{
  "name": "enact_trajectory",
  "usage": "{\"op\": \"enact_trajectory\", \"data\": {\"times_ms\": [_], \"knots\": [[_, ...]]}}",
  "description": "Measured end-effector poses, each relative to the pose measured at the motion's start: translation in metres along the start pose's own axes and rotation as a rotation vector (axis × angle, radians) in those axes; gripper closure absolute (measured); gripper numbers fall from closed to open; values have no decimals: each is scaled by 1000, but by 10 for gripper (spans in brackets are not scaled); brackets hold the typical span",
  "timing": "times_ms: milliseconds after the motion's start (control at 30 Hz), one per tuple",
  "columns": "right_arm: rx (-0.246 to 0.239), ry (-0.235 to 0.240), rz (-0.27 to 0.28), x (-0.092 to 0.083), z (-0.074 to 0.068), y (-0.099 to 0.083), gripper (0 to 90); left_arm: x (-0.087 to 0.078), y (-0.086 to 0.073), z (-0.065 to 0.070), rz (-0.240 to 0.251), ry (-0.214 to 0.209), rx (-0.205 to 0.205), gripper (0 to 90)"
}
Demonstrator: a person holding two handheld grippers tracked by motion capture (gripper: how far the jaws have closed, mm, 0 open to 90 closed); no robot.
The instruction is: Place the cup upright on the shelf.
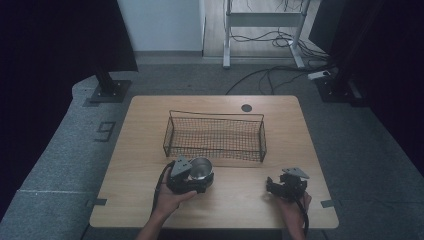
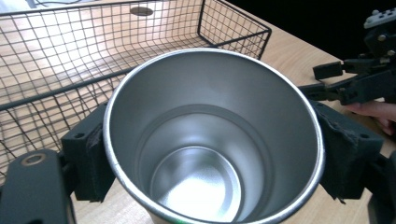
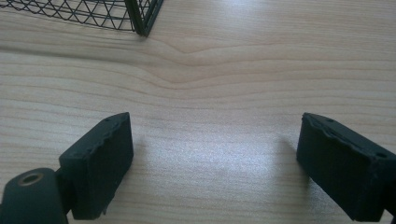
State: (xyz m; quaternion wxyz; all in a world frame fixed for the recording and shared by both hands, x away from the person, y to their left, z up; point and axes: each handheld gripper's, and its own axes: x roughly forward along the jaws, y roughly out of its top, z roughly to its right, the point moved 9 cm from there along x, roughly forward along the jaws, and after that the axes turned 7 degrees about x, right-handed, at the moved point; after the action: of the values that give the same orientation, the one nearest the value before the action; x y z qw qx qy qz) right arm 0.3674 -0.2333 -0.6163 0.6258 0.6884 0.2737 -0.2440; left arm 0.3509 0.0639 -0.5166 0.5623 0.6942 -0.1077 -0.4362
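Cup (image 2: pixel 215 140) clamped between left gripper (image 2: pixel 215 154) fingers (image 2: pixel 348 154); right gripper (image 3: pixel 215 163) fingers wide

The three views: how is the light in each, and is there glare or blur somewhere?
High view: dim and bluish, with dark edges; the metal cup in the left gripper catches a small highlight. Left gripper view: brighter, with soft glare on the cup's inner wall and sharp wire basket mesh. Right gripper view: pale sheen on the table between the right gripper fingers, whose near parts look soft.
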Motion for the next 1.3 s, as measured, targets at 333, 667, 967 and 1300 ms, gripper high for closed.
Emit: {"op": "enact_trajectory", "data": {"times_ms": [333, 667, 967, 1300], "knots": [[-1, 2, 0, 0, 0, 0, 114, 6, 11, -8, -13, 19, -18, 148], [-4, 5, 1, 0, -1, 0, 121, 13, 24, -10, -24, 26, -5, 148], [-6, 4, 4, 0, -1, 0, 126, 13, 29, -19, -21, 32, -19, 149], [-6, 4, 4, 0, -1, 0, 127, 12, 38, -22, -22, 46, -4, 148]]}}
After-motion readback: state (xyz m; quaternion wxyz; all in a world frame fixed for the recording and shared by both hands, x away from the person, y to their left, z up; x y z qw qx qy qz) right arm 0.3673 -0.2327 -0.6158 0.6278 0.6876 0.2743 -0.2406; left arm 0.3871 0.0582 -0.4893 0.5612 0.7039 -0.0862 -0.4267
